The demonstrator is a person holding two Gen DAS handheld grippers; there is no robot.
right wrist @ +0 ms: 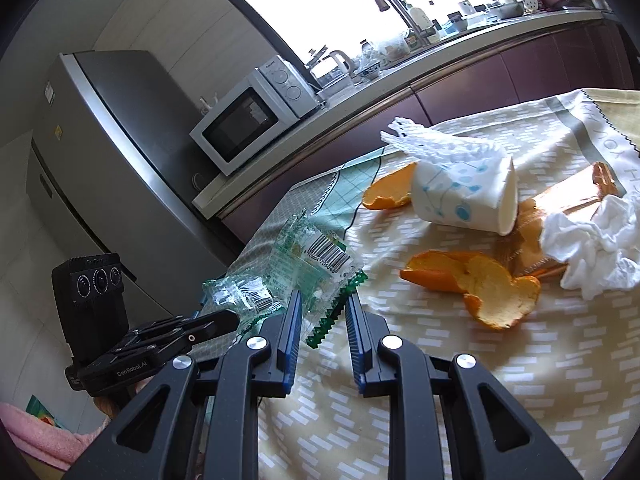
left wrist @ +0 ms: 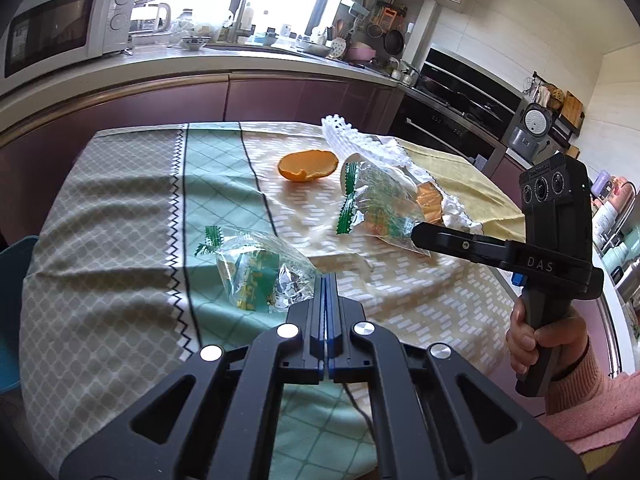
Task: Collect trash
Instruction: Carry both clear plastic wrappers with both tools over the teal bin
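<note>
My left gripper (left wrist: 328, 278) is shut on the corner of a clear wrapper with green print (left wrist: 256, 276), held just above the tablecloth. To its right, my right gripper (right wrist: 324, 304) is closed on a second wrapper with a barcode (right wrist: 312, 256); the wrapper's green serrated edge runs between the fingers. In the left wrist view that wrapper (left wrist: 376, 200) hangs off the right gripper (left wrist: 416, 236). Behind lie two pieces of orange peel (right wrist: 480, 288) (right wrist: 388, 196), a tipped paper cup (right wrist: 468, 196), white foam netting (right wrist: 432, 140), a crumpled tissue (right wrist: 592, 240) and a gold wrapper (right wrist: 572, 192).
A patterned cloth (left wrist: 120, 220) covers the table, whose far edge faces purple kitchen cabinets (left wrist: 280, 100). A microwave (right wrist: 252, 116) and a fridge (right wrist: 100, 140) stand beyond. A blue chair edge (left wrist: 12, 280) shows at the left. A hand in a pink sleeve (left wrist: 560, 344) grips the right tool.
</note>
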